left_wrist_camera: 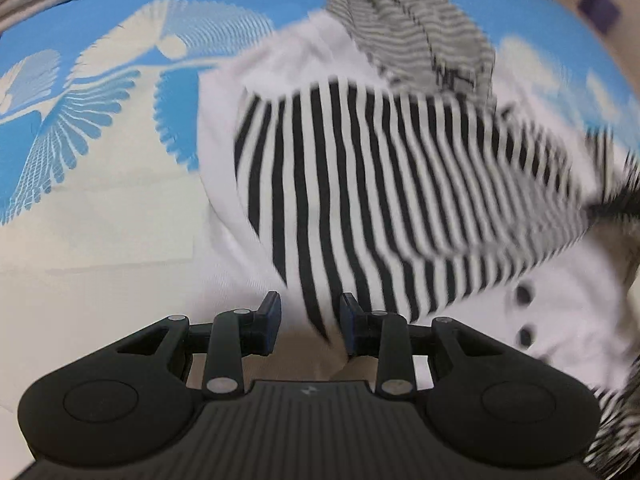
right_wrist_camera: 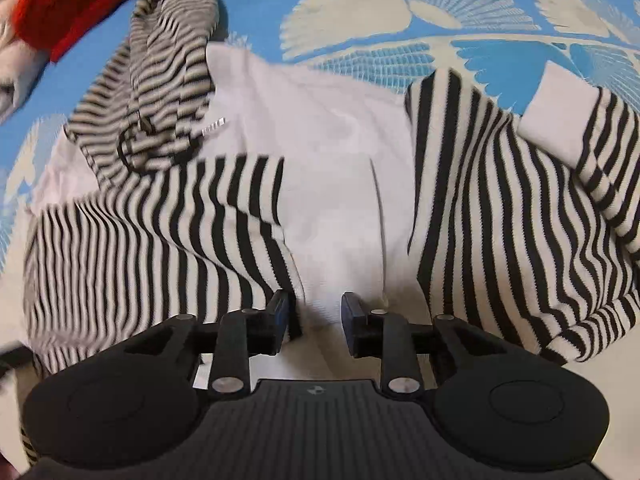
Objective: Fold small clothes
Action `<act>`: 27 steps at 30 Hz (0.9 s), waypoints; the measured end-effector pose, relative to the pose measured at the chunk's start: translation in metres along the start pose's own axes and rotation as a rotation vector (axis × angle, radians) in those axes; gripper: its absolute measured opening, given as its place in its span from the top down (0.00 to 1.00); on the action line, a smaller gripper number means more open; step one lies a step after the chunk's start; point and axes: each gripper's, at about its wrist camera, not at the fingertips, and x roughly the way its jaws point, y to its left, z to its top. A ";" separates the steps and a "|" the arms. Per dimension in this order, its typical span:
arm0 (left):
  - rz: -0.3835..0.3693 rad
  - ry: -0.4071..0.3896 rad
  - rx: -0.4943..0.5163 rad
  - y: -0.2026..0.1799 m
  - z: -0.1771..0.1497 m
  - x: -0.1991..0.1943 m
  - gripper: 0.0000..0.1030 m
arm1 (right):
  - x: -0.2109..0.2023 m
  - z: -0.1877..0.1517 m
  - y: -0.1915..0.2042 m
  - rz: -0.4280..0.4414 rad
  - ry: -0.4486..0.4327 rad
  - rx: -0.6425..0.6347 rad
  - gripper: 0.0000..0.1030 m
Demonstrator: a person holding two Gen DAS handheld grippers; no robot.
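Blue cloth (right_wrist_camera: 256, 4) with pale feather-like prints covers the surface under us, and on it lies a small garment (right_wrist_camera: 332, 152), white in the body with black-and-white striped sleeves. We see one striped sleeve (right_wrist_camera: 160, 232) folded across the white body on one side and another sleeve (right_wrist_camera: 500, 208) with a white cuff on the other. A finer-striped hood (right_wrist_camera: 172, 60) bunches at its far end. A red cloth (right_wrist_camera: 60, 4) sits at the far corner of the right wrist view. Our right gripper (right_wrist_camera: 314, 320) points down over the white middle, jaws apart, pads clear of the fabric. Our left gripper (left_wrist_camera: 310, 322) stands part open over the garment's near edge, a striped tip between its fingers (left_wrist_camera: 270, 316); whether they pinch it we cannot tell.
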 end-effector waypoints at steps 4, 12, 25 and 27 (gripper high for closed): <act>0.023 -0.024 -0.018 0.005 0.003 -0.008 0.65 | -0.060 0.007 0.004 0.058 -0.256 -0.057 0.71; -0.031 -0.129 -0.062 0.006 0.013 -0.042 0.65 | -0.095 0.029 -0.105 -0.093 -0.461 0.227 0.68; -0.031 -0.133 -0.071 0.015 0.014 -0.046 0.65 | -0.017 0.026 -0.120 -0.344 -0.252 -0.118 0.47; -0.028 -0.137 -0.073 0.016 0.013 -0.047 0.65 | -0.019 0.027 -0.122 -0.361 -0.259 -0.106 0.82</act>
